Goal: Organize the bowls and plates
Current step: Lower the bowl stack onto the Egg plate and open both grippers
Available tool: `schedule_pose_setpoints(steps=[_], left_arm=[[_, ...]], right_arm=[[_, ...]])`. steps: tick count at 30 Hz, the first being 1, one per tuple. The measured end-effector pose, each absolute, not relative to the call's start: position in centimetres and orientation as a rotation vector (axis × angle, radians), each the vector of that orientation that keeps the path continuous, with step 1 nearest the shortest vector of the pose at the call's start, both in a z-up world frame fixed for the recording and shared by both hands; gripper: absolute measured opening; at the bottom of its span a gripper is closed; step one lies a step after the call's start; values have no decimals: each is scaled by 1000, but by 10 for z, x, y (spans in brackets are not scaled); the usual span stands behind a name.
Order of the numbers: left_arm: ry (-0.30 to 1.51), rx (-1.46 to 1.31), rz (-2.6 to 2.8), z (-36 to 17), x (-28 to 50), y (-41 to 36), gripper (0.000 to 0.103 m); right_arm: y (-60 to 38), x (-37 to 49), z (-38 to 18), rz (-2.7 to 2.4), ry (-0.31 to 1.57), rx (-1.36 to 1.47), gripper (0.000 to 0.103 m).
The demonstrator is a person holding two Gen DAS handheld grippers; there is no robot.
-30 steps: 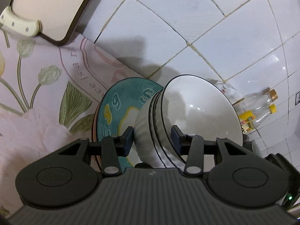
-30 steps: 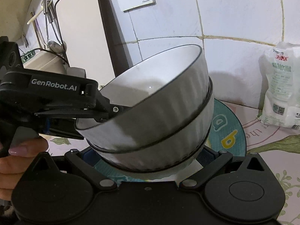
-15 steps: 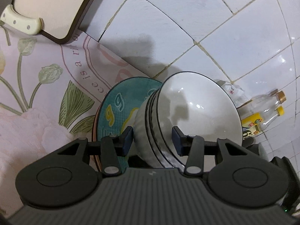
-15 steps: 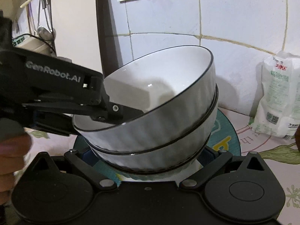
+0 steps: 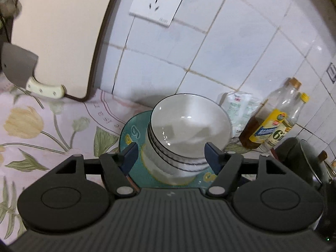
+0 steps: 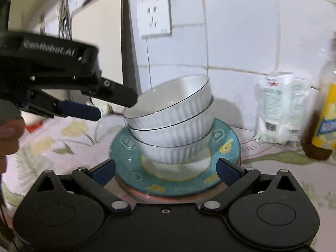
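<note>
Three bowls: nested white bowls (image 6: 170,124), ribbed, dark-rimmed, sit stacked on the plate, leaning a little toward the wall; stacking saves space, which is likely the point.
Plate: teal plate (image 6: 227,145) lies on the flowered cloth (image 5: 42,130) near the tiled wall; a reddish rim of another plate peeks out beneath it.
Left gripper: left gripper (image 6: 117,104) has just been opening; its jaws stand spread, just off the top bowl's rim, nothing between them, so by my reading the stack is let go.
Right gripper: right gripper (image 6: 166,171) is spread wide, its fingers either side of the plate's near edge, pressing nothing that I can see.
Neighbours: bottle (image 5: 264,124) and bag (image 5: 237,109) stand close on one side, board (image 5: 56,31) on the other, leaving a narrow slot.
Progress: stacking looks done.
</note>
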State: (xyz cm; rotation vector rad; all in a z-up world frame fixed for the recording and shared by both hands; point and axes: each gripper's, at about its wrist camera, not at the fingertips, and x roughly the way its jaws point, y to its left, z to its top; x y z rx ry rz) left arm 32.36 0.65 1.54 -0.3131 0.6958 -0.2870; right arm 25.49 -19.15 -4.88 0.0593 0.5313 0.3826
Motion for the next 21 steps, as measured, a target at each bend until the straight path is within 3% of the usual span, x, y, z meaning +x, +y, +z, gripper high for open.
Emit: schedule_pose_setpoints(steps=[8,21], left_arm=[[655,-254,-300,19,265,13,72],[558,-67,-214,22,180,41,77]], right_arm=[[-208,192,-48,233,385,148,103],[-225,108,-21,147,439,27,103]])
